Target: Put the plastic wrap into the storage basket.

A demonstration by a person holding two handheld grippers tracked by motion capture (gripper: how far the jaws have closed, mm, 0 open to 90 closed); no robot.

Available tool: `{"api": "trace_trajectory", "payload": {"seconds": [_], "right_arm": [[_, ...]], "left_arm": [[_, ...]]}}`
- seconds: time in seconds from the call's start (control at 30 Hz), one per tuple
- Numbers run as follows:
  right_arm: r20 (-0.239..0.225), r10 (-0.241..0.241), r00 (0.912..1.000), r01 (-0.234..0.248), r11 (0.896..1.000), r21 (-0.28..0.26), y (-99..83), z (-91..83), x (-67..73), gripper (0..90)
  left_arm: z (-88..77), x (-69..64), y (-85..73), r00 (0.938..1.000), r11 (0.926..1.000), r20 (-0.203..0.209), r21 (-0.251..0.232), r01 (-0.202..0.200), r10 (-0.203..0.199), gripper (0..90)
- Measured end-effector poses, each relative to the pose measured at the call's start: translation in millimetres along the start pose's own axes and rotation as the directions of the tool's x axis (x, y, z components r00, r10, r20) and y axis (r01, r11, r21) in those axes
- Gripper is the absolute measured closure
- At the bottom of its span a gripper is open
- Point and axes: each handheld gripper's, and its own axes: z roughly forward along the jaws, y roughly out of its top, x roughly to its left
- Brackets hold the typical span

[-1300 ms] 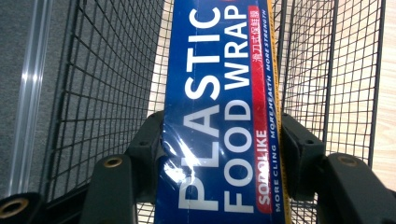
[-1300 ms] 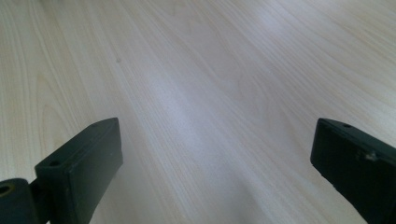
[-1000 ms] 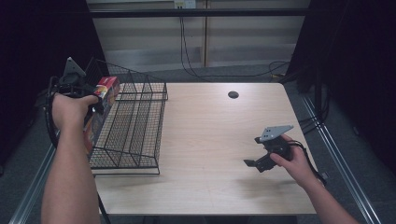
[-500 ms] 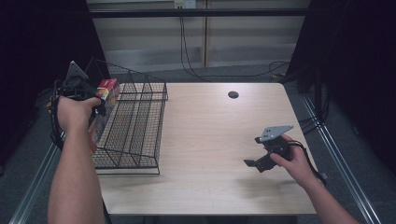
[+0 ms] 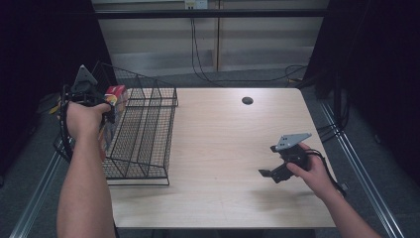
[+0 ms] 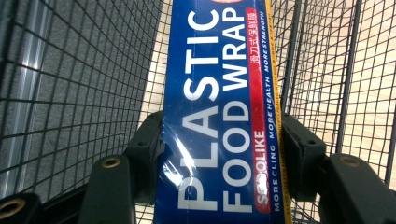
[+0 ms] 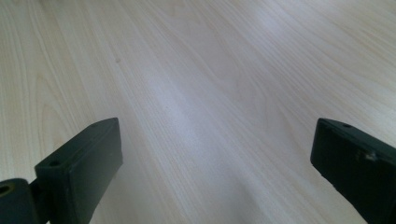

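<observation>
Left gripper view: my left claw (image 6: 219, 154) clamps the plastic food wrap box (image 6: 219, 93) inside the wire basket (image 6: 70, 70), release pending; my right claw (image 7: 210, 172) gapes empty over the desk (image 7: 210, 70).

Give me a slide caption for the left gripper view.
Left gripper clamps a blue plastic food wrap box inside the wire basket.

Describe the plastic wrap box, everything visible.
The plastic food wrap box is a long, narrow carton, glossy blue with white "PLASTIC FOOD WRAP" lettering, a red strip and a yellow edge. The left gripper is shut on it, a black jaw pressing each long side. In the high view its red-and-yellow end stands above the black wire basket, the carton reaching down inside the mesh.
</observation>
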Motion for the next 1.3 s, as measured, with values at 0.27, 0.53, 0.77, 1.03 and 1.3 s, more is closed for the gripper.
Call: {"api": "trace_trajectory", "payload": {"seconds": [0.27, 0.53, 0.77, 1.03, 1.3], "right_arm": [[-0.001, 0.000, 1.0000, 0.000, 1.000, 0.001, -0.1, 0.1, 0.0, 2.1], [-0.002, -0.001, 1.0000, 0.001, 1.000, 0.000, 0.1, -0.3, -0.6, 2.1], [0.002, -0.001, 1.0000, 0.001, 1.000, 0.001, 0.0, -0.1, -0.4, 2.1], [0.001, -0.002, 1.0000, 0.002, 1.000, 0.001, 0.1, -0.1, -0.4, 2.1], [0.002, 0.002, 1.0000, -0.002, 1.000, 0.001, 0.3, -0.6, -1.2, 2.0]], "left_arm": [[3.8, -6.3, 0.4, 0.9999, 0.9997, 0.002, 0.022, -0.012, 0.012, 42.0], [5.2, -8.1, 0.5, 0.9998, 0.9996, -0.005, 0.023, -0.018, 0.018, 41.5], [1.9, -4.7, 0.5, 1.0000, 0.9998, 0.000, 0.018, -0.004, 0.004, 41.1], [-6.1, 1.5, -2.2, 0.9998, 0.9995, 0.010, -0.025, 0.018, -0.018, 36.4], [-14.7, -2.2, -0.3, 0.9996, 0.9994, 0.026, -0.033, 0.009, -0.008, 25.5]]}}
